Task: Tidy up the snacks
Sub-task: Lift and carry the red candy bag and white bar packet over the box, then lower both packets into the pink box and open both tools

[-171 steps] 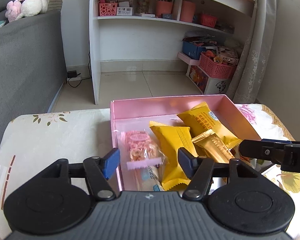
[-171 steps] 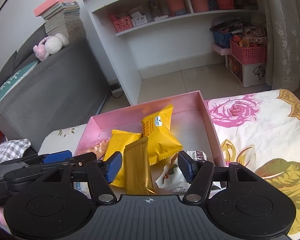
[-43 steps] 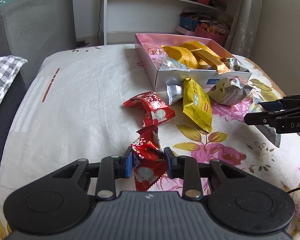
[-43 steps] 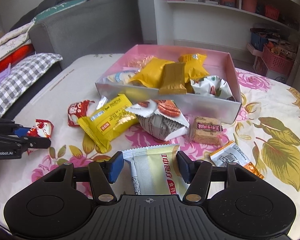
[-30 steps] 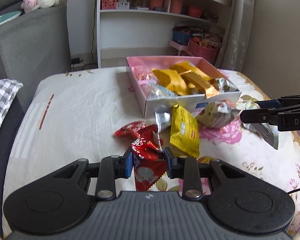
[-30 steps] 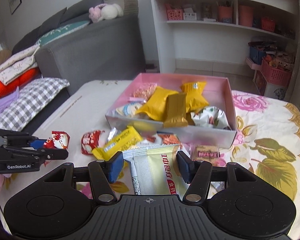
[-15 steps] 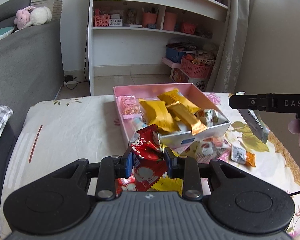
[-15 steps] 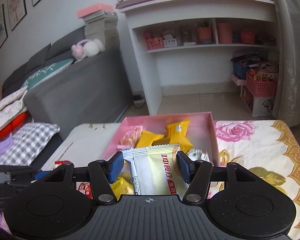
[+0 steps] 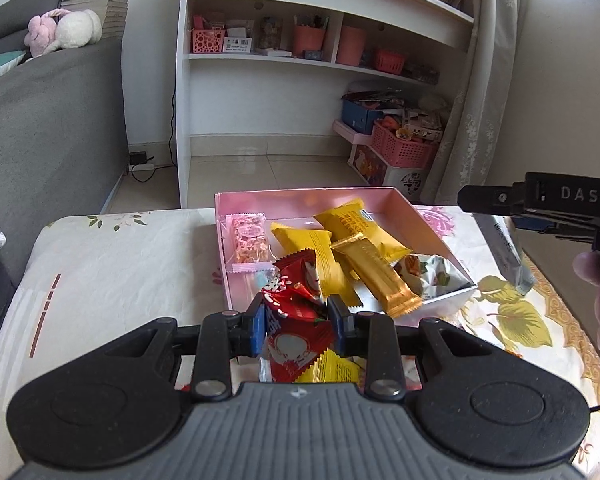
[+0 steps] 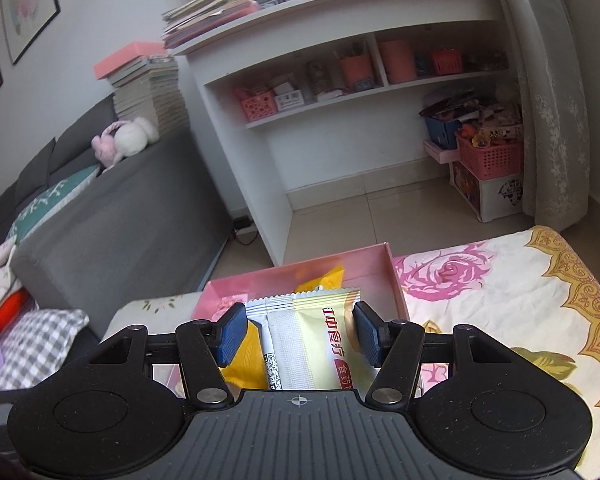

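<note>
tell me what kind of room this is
Most likely a home living room: a grey fabric sofa with a pink plush bunny on top, a white bookshelf unit and a floral-covered table.

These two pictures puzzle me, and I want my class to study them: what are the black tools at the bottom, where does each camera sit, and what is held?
No robot here: a person holds a two-finger tool in each hand, with a camera on each looking forward along its fingers. In the left wrist view, the left gripper is shut on a red snack packet. In the right wrist view, the right gripper is shut on a pale green snack packet. Ahead, on a flowered cloth, stands a pink box with yellow packets inside. The right tool also shows at the left view's right edge.
</note>
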{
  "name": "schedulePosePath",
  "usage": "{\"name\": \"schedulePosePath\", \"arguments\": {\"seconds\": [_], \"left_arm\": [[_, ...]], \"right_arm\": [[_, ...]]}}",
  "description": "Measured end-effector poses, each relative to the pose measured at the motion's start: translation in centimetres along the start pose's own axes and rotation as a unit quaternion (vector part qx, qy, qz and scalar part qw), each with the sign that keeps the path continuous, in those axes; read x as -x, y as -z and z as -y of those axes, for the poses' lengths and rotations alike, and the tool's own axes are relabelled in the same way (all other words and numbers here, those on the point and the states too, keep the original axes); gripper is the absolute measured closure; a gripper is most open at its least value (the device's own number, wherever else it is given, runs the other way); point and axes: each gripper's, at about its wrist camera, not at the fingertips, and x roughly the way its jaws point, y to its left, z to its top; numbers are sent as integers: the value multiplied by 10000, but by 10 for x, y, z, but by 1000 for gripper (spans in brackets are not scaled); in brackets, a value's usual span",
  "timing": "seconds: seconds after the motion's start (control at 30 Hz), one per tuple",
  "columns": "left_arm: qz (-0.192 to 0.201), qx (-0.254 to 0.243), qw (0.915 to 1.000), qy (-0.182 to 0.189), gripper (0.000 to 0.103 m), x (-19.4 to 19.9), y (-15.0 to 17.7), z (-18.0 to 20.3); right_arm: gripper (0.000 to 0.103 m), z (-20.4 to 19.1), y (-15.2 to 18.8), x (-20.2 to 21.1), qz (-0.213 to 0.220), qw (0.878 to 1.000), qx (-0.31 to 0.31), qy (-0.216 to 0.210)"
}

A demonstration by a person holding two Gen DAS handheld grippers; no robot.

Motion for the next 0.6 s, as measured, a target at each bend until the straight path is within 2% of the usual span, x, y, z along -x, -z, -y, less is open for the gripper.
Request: {"name": "schedulePosePath", "arguments": {"seconds": [0.13,0.27,0.4,0.6], "left_arm": [[-64,26,10000,43,75,-16,-7,0],[-170,-120,9998,-74,75,-38,-15,2],[-305,-43,9995,-122,74,-61,-20,2],[-364,-46,9991,-203,75,-76,-22,7]], "right_arm": [[45,5,-4,-12,5,9999,-163,4],[45,10,-7,-30,-27,9995,-319,81],[45,17,-5,-50,-124,9990,-408,153],[45,25,-5,-74,-182,9982,-477,326]]}}
